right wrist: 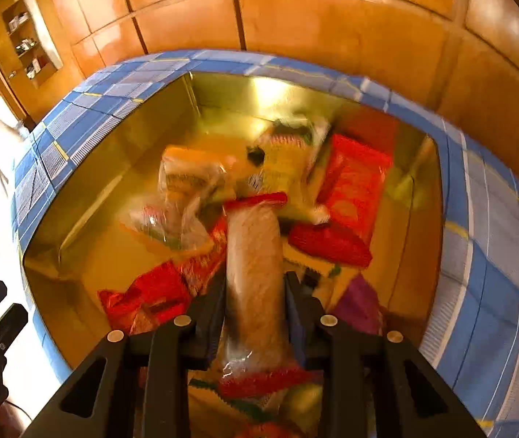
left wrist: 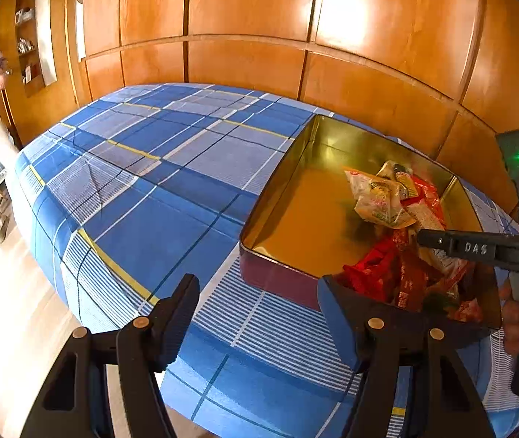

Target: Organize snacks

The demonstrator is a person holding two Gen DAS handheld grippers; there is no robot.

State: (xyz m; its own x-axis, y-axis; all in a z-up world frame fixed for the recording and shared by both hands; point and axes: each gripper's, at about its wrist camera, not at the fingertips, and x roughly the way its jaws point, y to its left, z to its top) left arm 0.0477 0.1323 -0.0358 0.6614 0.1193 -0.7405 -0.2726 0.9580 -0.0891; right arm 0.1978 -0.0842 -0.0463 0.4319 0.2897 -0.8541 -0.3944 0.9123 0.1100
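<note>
1. A table under a blue checked cloth [left wrist: 171,189] stands against a wall of orange wood panels [left wrist: 259,18].
2. A large gold-lined tin [left wrist: 306,226] with a dark red outer wall sits on the cloth on the right side of the left wrist view. In the right wrist view it fills the middle of the frame.
3. A heap of snack packets [right wrist: 350,179], red, yellow and clear, lies in the tin, crowded toward its near right part; the far left floor of the tin is bare.
4. The right gripper [right wrist: 255,299] is over the tin, its two fingers clenched on a long pale snack packet with red crimped ends [right wrist: 254,255], which points away from the camera above the heap.
5. The left gripper [left wrist: 259,314] is released, fingers spread wide, one over the cloth, the other at the tin's near corner.
</note>
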